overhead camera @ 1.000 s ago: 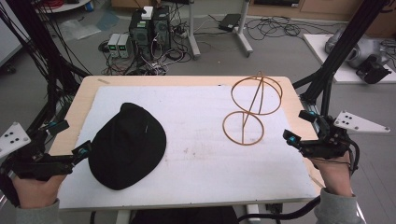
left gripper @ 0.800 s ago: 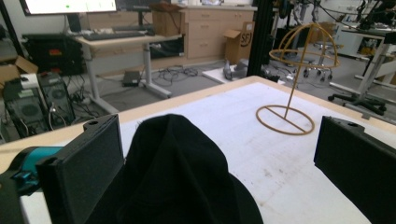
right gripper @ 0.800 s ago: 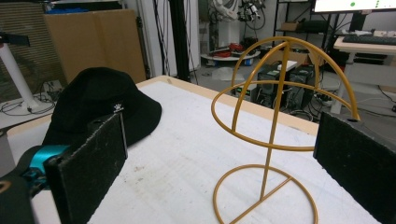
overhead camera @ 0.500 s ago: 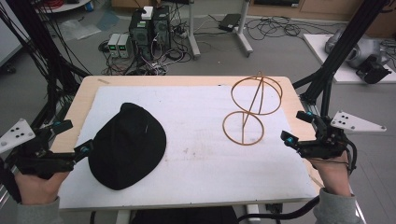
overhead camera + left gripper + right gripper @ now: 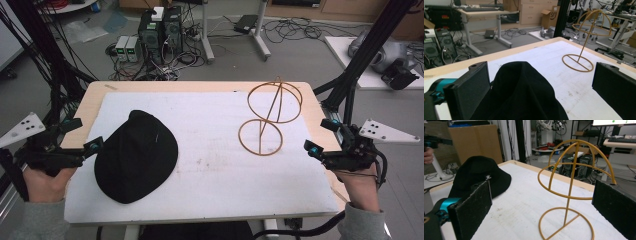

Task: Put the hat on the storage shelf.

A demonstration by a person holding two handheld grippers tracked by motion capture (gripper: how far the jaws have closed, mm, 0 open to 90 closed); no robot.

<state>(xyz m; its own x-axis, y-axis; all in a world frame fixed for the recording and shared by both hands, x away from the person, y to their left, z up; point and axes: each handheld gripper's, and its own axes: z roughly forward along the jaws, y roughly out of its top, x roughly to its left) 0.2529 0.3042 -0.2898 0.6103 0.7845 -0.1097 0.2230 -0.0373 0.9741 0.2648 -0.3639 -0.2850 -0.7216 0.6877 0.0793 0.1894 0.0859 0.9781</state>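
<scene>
Resting near the worktop's left edge, a soft black fabric bucket hat [image 5: 136, 156] lies on the white mat, well apart from the gold wire dome-topped hat stand [image 5: 270, 117] toward the right edge. Lifting the hat cleanly likely means pinching brim and crown together rather than loose cloth. The left hand-held gripper [image 5: 539, 82] hangs wide open around the hat, contact unclear; the right hand-held gripper [image 5: 541, 207], equally wide, holds nothing.
</scene>
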